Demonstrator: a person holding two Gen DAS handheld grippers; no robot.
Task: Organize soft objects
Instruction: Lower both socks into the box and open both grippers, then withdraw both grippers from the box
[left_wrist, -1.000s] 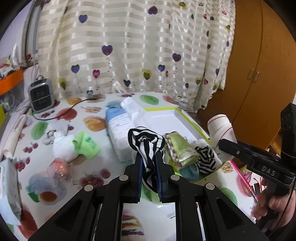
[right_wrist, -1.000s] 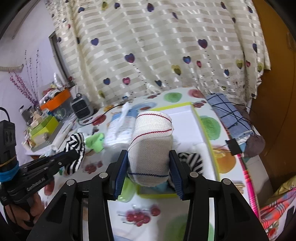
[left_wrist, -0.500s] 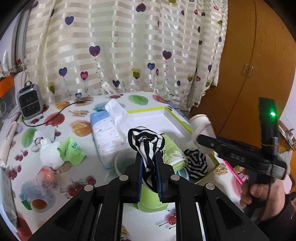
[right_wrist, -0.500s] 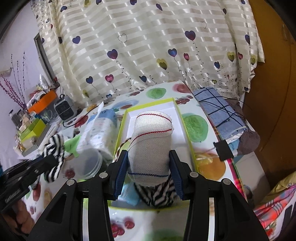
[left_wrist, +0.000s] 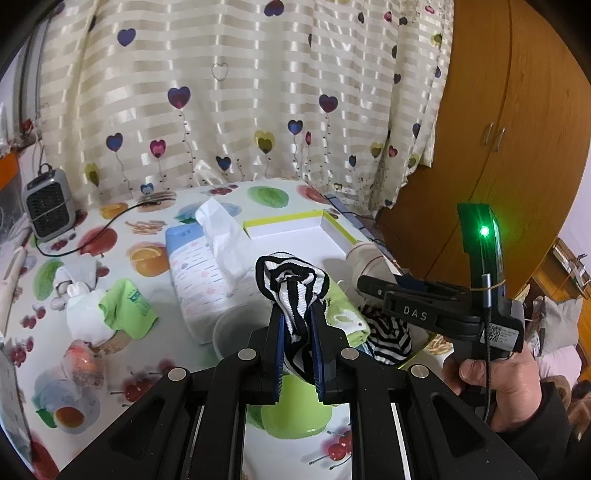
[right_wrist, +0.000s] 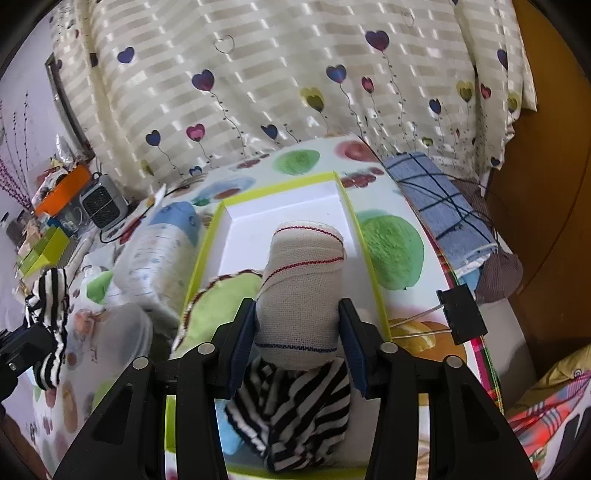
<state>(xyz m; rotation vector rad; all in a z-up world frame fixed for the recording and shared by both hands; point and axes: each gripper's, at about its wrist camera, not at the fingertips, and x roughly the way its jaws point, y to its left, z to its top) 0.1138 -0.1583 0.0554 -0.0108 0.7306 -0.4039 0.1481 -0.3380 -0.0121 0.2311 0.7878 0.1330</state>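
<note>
Left claw (left_wrist: 295, 328) pinches a striped sock (left_wrist: 291, 280) at frame centre; right claw (right_wrist: 297, 332) clamps a bandage roll (right_wrist: 301, 291) (over the tray (right_wrist: 280, 210)).

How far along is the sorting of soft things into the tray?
Done: a striped sock and a green cloth already lie in the white tray. In hand: the right tongs grip a rolled bandage over the tray; the left tongs grip another striped sock. Left: placing both, plus the green rag on the table.
</note>
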